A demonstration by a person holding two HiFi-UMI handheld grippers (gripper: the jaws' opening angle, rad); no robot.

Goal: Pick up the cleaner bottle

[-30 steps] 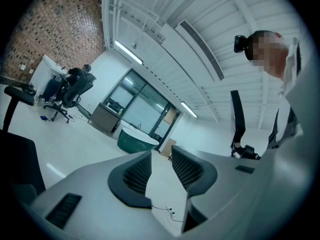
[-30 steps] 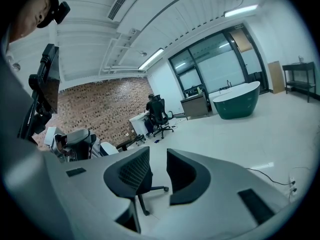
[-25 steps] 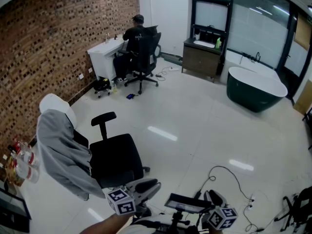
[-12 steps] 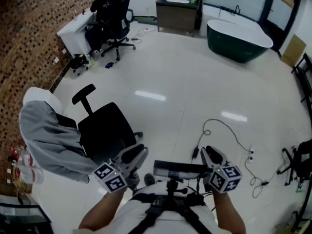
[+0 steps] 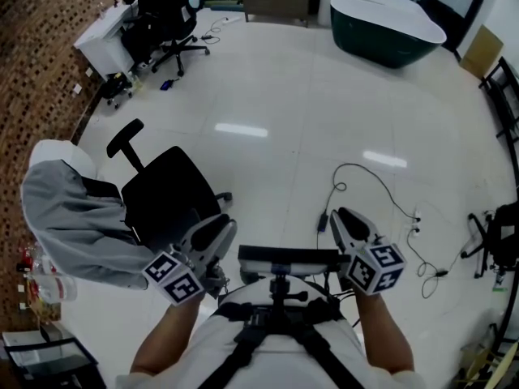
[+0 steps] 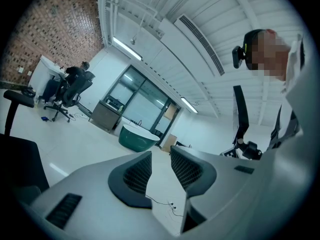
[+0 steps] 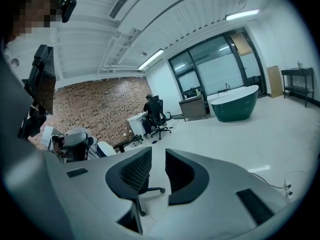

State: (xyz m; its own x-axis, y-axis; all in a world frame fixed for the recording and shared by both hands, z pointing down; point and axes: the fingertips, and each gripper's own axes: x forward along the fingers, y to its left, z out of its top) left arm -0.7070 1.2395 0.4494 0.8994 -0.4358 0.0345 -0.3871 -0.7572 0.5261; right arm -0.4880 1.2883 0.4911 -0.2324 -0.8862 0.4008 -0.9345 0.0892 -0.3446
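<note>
Grey right claw (image 7: pixel 158 166) closing, empty; bathtub (image 5: pixel 388 23) now higher in view.

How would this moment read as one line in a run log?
left gripper: open, empty | right gripper: open, empty, jaws have just been closing | cleaner bottle: in neither gripper

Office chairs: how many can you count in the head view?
2. The near chair, a grey jacket on its back, stands by the left hand-held gripper; the far chair is at the white desk. Others may be hidden.
</note>
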